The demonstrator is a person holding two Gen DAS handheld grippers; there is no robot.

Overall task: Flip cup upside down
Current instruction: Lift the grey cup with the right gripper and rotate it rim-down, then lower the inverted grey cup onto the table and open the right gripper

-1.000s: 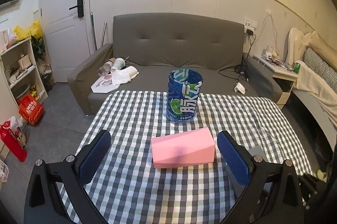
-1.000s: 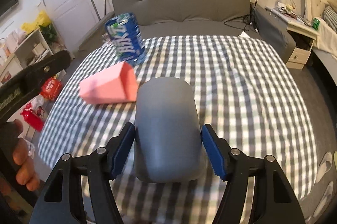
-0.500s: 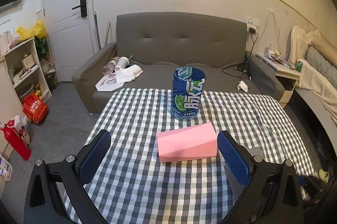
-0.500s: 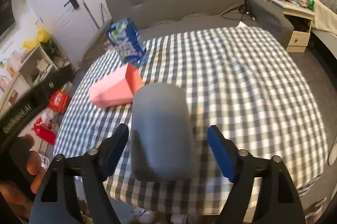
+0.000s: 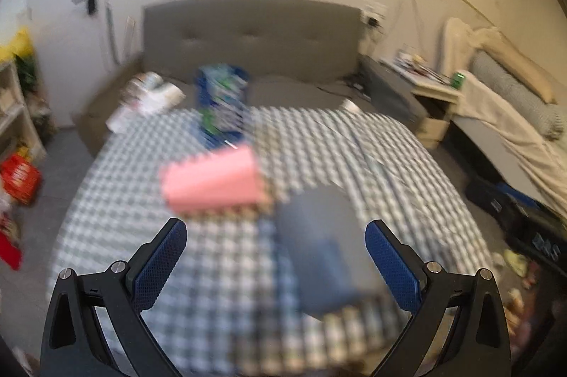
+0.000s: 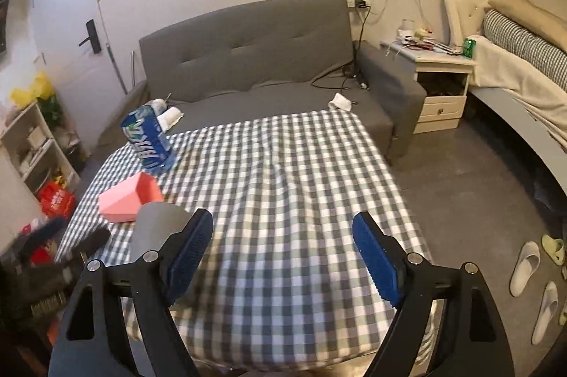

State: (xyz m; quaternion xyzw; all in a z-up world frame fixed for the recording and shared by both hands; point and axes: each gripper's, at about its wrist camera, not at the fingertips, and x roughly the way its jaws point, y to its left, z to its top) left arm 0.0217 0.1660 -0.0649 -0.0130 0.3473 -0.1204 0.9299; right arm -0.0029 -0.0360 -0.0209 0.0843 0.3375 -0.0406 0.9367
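The grey cup (image 6: 156, 228) stands upside down on the checked tablecloth (image 6: 283, 171), just left of my right gripper's left finger and partly hidden by it. My right gripper (image 6: 283, 256) is open and empty, off to the cup's right. In the blurred left wrist view the cup (image 5: 319, 235) stands between the fingers of my open left gripper (image 5: 276, 263), nearer the right finger, with gaps on both sides.
A pink box (image 6: 127, 199) lies on the table left of the cup, and a blue printed can (image 6: 149, 139) stands behind it. A grey sofa (image 6: 255, 65) is beyond the table, a bedside cabinet (image 6: 439, 86) and bed at right, shelves at left.
My right gripper opened, let go of the cup and moved right and back. The left wrist view swung so the cup now sits between its fingers.
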